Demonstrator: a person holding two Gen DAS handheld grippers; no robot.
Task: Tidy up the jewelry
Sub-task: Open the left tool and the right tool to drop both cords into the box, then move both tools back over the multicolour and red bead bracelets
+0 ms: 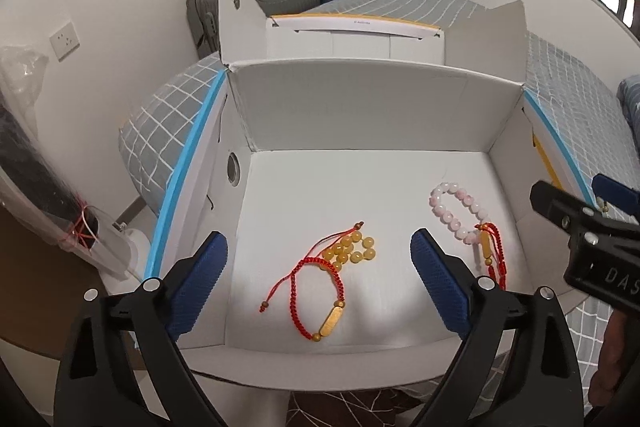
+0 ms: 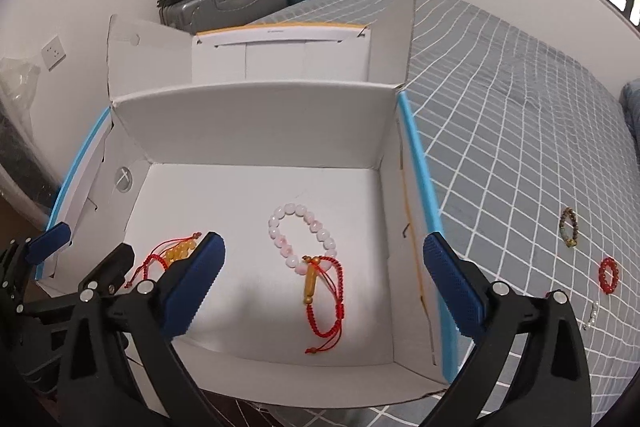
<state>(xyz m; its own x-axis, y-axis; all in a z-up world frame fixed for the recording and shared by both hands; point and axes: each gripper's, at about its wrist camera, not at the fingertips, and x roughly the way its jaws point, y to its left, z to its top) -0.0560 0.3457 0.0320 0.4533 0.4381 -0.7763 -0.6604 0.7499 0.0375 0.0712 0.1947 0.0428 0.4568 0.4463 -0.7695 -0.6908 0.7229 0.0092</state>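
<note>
Both grippers' blue fingers (image 1: 196, 287) spread wide, empty, left gripper (image 1: 320, 283) & right gripper (image 2: 324, 283) hovering over open white box (image 2: 248, 119) on bed (image 2: 520, 107), holding pink bead bracelet (image 2: 300, 235), yellow bead bracelet (image 1: 352, 251), 2 red cord bracelets (image 1: 316, 295); 3 more bracelets (image 2: 608, 275) on bed at right.

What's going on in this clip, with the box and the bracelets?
A person holding two grippers is sorting jewelry into an open white cardboard box on a bed. Both the left gripper and right gripper hover open over the box, holding nothing. Inside lie a pink bead bracelet, two red cord bracelets and yellow beads. A red bead bracelet and a brown bead bracelet wait on the grey checked bedspread.
</note>
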